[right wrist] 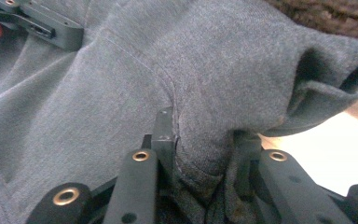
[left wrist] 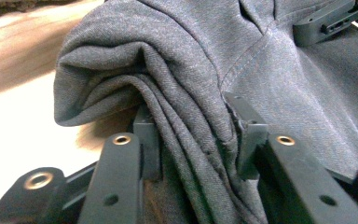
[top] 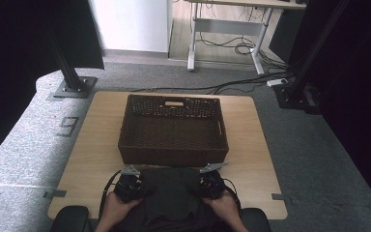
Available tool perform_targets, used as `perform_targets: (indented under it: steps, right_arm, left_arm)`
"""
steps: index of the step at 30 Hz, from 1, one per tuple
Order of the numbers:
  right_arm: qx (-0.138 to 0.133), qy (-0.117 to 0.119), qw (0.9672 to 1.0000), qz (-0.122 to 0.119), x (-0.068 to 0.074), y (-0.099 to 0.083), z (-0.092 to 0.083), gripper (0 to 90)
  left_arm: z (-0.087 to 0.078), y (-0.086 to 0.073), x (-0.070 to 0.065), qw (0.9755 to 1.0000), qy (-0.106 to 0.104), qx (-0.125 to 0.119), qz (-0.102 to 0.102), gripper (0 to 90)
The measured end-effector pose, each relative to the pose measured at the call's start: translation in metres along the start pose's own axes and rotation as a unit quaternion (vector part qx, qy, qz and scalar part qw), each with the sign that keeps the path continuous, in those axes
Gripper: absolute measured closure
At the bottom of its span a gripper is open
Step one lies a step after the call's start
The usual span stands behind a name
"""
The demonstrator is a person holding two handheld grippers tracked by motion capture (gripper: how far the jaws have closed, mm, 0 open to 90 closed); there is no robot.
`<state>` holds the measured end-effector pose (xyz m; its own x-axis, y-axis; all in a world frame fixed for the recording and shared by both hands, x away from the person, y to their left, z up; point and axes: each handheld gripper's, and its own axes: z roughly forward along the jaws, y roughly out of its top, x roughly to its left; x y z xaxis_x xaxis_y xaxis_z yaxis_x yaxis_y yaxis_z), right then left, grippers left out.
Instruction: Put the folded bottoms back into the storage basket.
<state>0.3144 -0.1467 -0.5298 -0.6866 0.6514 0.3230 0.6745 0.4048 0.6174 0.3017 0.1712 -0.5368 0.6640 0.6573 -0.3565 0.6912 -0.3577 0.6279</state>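
Observation:
A folded dark grey garment (top: 171,193) lies at the near edge of the wooden table (top: 96,145), just in front of a brown wicker basket (top: 174,128). My left gripper (top: 128,186) holds the garment's left side; in the left gripper view the cloth (left wrist: 168,60) bunches in folds between the pads of that gripper (left wrist: 193,126), which press on it. My right gripper (top: 210,183) holds the right side, and in the right gripper view a pinch of fabric (right wrist: 168,56) is squeezed between the pads of that gripper (right wrist: 205,140).
The basket is open-topped with nothing in it and takes up the table's middle. Bare wood runs on both sides of it. Dark frame posts (top: 70,72) stand beyond the table's far corners. Grey carpet (top: 314,145) surrounds the table.

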Motion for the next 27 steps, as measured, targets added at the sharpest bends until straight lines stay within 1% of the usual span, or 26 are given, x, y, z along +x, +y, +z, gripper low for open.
perform_targets:
  steps: [2,6,8,9,12,14,16,19,27]
  right_arm:
    - [-0.005,0.002,1.0,0.001,0.0,0.0,-0.002,69.8]
    - [-0.021,0.013,0.9997,0.007,-0.001,0.0,-0.006,70.6]
    - [-0.03,0.019,0.9993,0.009,0.001,0.001,-0.01,71.3]
    - [-0.032,0.019,0.9993,0.006,0.002,0.002,-0.011,71.5]
    - [-0.042,0.018,0.999,-0.002,0.006,0.005,-0.015,72.1]
    - [-0.047,0.015,0.9987,-0.008,0.009,0.007,-0.019,72.2]
    - [-0.056,0.015,0.9983,-0.012,0.011,0.009,-0.023,72.2]
    - [-0.067,0.013,0.9975,-0.017,0.013,0.011,-0.029,72.3]
    - [-0.093,0.01,0.9951,-0.032,0.018,0.021,-0.047,72.5]
  left_arm:
    - [-0.001,0.001,-0.001,1.0,-0.001,0.0,0.001,64.8]
    - [-0.004,0.003,0.002,0.9998,-0.016,-0.008,-0.01,66.0]
    - [-0.007,0.005,0.001,0.9997,-0.021,-0.013,-0.009,66.3]
    - [-0.009,0.006,0.0,0.9996,-0.022,-0.017,-0.009,66.5]
    - [-0.015,0.01,-0.003,0.9992,-0.027,-0.028,-0.004,66.9]
    - [-0.02,0.014,-0.006,0.999,-0.027,-0.035,0.005,67.0]
    - [-0.024,0.017,-0.008,0.9987,-0.028,-0.041,0.009,67.1]
    - [-0.031,0.022,-0.011,0.9979,-0.034,-0.053,0.016,67.1]
    - [-0.045,0.034,-0.016,0.996,-0.039,-0.075,0.03,67.1]
